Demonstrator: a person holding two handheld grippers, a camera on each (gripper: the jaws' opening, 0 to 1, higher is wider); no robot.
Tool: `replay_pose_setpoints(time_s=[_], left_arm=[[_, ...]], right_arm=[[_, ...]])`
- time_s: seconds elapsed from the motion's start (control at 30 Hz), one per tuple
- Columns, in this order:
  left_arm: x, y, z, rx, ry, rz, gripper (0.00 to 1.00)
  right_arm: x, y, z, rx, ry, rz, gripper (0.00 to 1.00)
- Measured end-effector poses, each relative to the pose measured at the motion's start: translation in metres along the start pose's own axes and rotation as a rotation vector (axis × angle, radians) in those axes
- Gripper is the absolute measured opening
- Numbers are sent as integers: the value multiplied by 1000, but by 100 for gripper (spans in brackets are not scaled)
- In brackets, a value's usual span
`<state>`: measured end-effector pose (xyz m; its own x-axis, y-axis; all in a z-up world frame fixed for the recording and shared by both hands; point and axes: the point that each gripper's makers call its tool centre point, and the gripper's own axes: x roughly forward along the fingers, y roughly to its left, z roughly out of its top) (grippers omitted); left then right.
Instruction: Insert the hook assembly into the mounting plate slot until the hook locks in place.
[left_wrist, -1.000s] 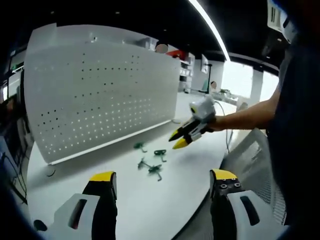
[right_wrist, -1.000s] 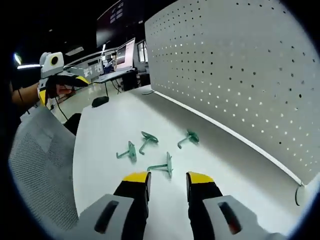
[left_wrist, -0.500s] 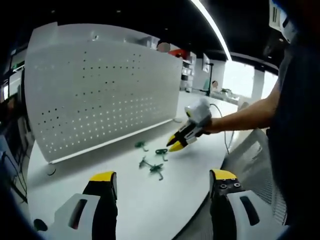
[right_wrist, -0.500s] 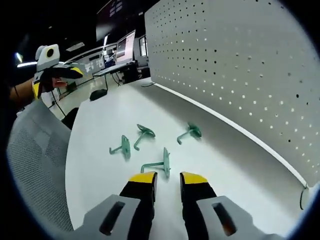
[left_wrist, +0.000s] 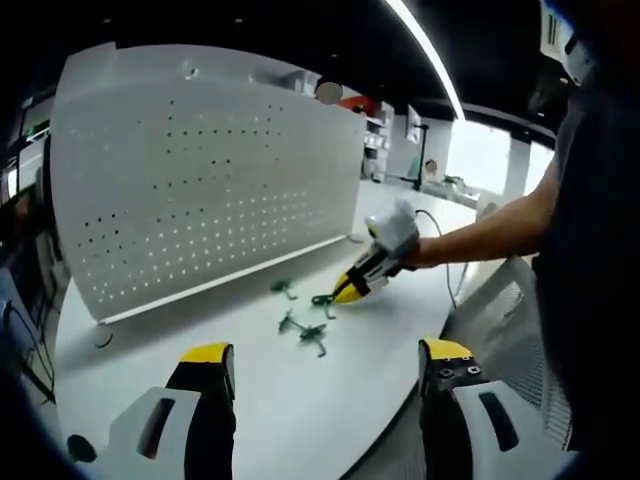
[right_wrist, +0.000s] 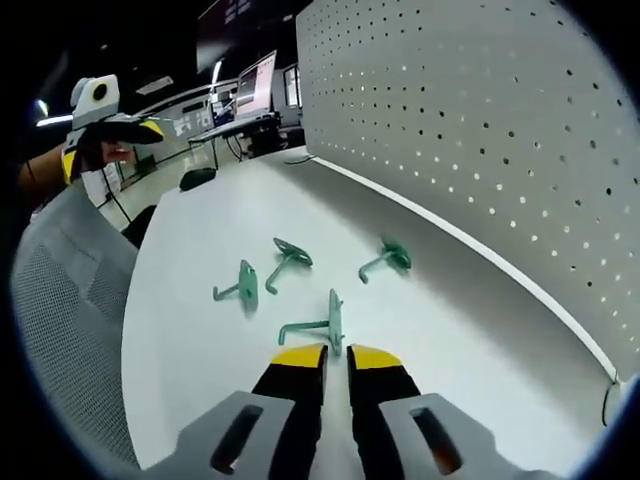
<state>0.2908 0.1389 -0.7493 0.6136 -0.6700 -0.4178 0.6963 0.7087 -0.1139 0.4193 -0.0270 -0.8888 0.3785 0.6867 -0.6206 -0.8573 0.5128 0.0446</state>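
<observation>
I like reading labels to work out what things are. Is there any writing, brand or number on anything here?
None can be read.
Pegboard: plain holes, no writing.
Green hooks: no marks visible.
Monitor in the background: screen content too small and blurred to read.

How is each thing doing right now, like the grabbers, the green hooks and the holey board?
right gripper: jaws nearly together, low by the nearest green hook, not holding it.
left gripper: open, holding nothing.
other three green hooks: loose on the white table.
pegboard: upright at the table's edge, no hook in it.
</observation>
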Motion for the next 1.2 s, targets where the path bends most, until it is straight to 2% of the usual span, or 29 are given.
replay_pose_setpoints(time_s=[0.77,0.97,1.2], left_arm=[[-2,-1,-2,-7,0,0,76],[2,-4,-1,-8,-5,-10,76],[5,-7,-1,-7,-8,-24,75]], right_arm=[[0,1,4,-34,-13,-14,2],[-7,-1,7,-35,-14,-25,2],[-18,1,18,-70,-16,-42,1]])
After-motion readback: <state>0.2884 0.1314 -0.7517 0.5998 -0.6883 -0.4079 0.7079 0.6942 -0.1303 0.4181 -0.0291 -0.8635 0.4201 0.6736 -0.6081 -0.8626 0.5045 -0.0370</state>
